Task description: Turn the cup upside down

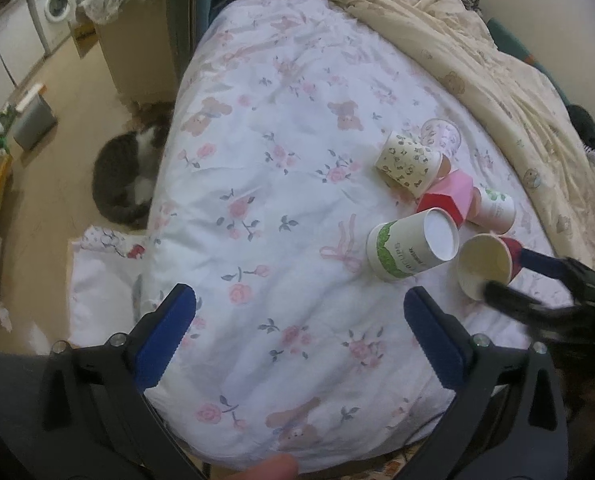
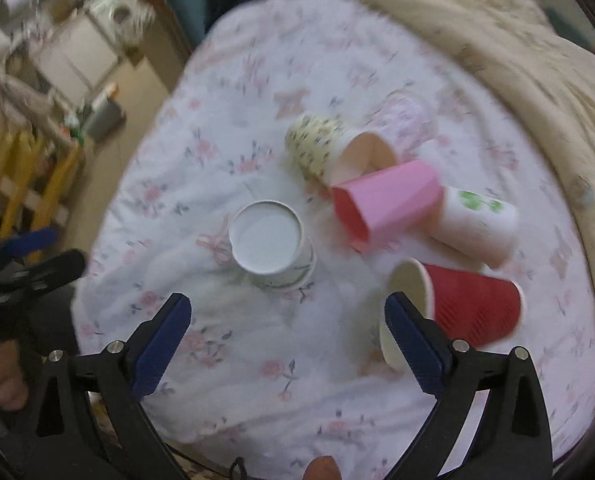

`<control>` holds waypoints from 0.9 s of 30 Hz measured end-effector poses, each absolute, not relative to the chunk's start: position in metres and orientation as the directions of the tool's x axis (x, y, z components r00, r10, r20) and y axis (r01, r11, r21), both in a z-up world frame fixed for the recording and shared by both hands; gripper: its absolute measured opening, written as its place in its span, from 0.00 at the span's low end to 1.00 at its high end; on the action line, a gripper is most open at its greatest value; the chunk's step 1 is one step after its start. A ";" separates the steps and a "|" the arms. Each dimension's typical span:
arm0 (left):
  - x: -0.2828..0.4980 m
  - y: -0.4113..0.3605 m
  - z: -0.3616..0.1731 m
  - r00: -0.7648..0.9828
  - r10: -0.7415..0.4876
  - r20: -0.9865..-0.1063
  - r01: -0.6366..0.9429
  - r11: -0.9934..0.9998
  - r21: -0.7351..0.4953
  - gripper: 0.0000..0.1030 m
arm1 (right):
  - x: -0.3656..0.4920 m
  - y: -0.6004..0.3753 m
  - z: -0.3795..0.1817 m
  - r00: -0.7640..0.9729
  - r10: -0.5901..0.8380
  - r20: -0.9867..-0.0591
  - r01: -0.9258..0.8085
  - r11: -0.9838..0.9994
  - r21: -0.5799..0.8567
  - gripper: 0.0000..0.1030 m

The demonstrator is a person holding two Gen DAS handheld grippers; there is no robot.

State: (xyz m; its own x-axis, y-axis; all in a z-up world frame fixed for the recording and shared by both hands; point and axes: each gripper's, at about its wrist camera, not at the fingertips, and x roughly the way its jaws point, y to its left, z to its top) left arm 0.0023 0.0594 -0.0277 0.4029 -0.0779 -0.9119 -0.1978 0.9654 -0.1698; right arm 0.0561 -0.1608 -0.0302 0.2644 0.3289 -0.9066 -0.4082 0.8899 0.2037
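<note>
Several cups lie on a floral bedsheet point(image 2: 257, 80). A white cup with green print point(image 2: 271, 246) stands upside down, base up; it also shows in the left wrist view point(image 1: 411, 250). A red ribbed cup point(image 2: 469, 306) lies on its side, mouth toward me; it shows in the left wrist view point(image 1: 485, 266). A pink cup point(image 2: 389, 200), a yellow patterned cup point(image 2: 321, 148), a white clover cup point(image 2: 477, 224) and a clear cup point(image 2: 405, 114) lie tipped. My right gripper point(image 2: 287, 316) is open, its right finger just in front of the red cup's rim. My left gripper point(image 1: 299, 312) is open and empty.
A cream quilt point(image 1: 477, 48) is bunched along the bed's far right. A grey-and-white cat point(image 1: 127, 172) lies on the floor left of the bed. A grey bin point(image 1: 33, 120), a cardboard box point(image 1: 133, 48) and a washing machine point(image 1: 55, 0) stand beyond.
</note>
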 end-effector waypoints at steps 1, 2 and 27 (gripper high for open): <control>0.001 0.057 -0.027 0.408 -0.079 -0.910 -0.188 0.968 -0.169 1.00 | 0.052 -0.168 -0.024 0.282 0.340 -0.897 -0.390 0.895 0.216 1.00; -0.002 0.053 -0.026 0.415 -0.081 -0.906 -0.174 0.971 -0.167 1.00 | 0.044 -0.176 -0.018 0.308 0.356 -0.882 -0.361 0.902 0.237 1.00; -0.038 0.001 -0.017 0.605 0.063 -0.794 -0.086 0.996 0.013 1.00 | -0.021 -0.206 -0.031 0.562 0.272 -0.782 -0.171 0.962 0.211 1.00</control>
State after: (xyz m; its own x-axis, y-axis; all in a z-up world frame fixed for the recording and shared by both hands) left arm -0.0381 0.0008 -0.0169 0.6046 0.0627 -0.7941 -0.0856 0.9962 0.0135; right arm -0.0213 -0.2056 -0.0307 0.5615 0.2717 -0.7816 -0.1713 0.9623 0.2115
